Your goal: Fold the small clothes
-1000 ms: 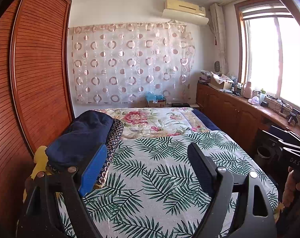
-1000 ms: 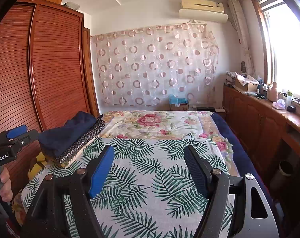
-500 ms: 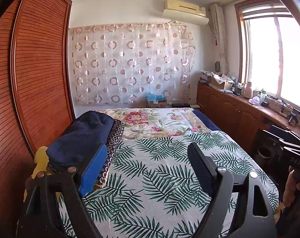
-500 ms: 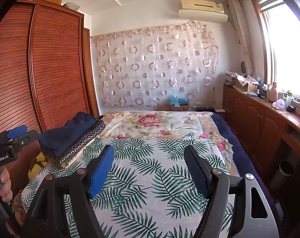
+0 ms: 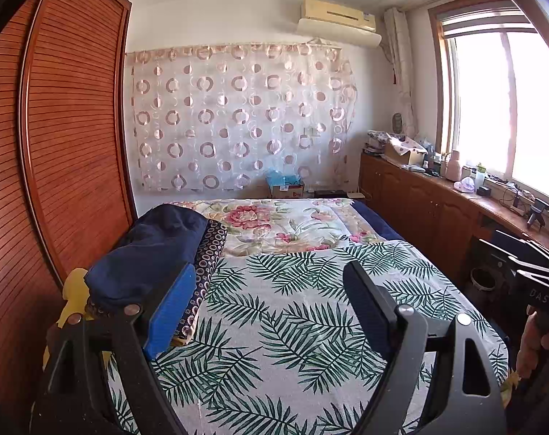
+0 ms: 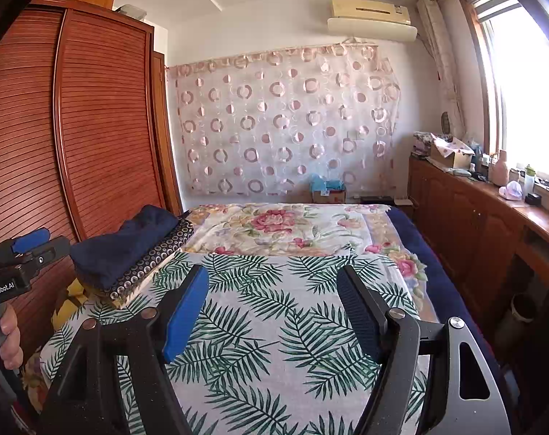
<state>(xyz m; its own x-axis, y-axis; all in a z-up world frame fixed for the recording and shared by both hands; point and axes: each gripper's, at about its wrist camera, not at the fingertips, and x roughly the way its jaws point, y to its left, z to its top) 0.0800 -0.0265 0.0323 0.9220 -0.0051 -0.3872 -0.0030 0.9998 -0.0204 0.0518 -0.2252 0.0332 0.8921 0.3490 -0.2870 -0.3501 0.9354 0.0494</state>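
Clothes (image 5: 147,253) stacked left on bed (image 5: 274,308) | cardboard box (image 5: 287,190), blue contents, centre back | both tools (image 5: 267,308) (image 6: 274,311) apart, empty

Bright daylight pours through the window (image 5: 506,108) on the right, which is blown out white. Both views are sharp, with edges curved and corners dark.

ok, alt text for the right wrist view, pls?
Open right gripper held empty above a palm-leaf bedspread. A stack of folded clothes sits at the bed's left edge beside a wooden wardrobe; the left gripper shows far left.
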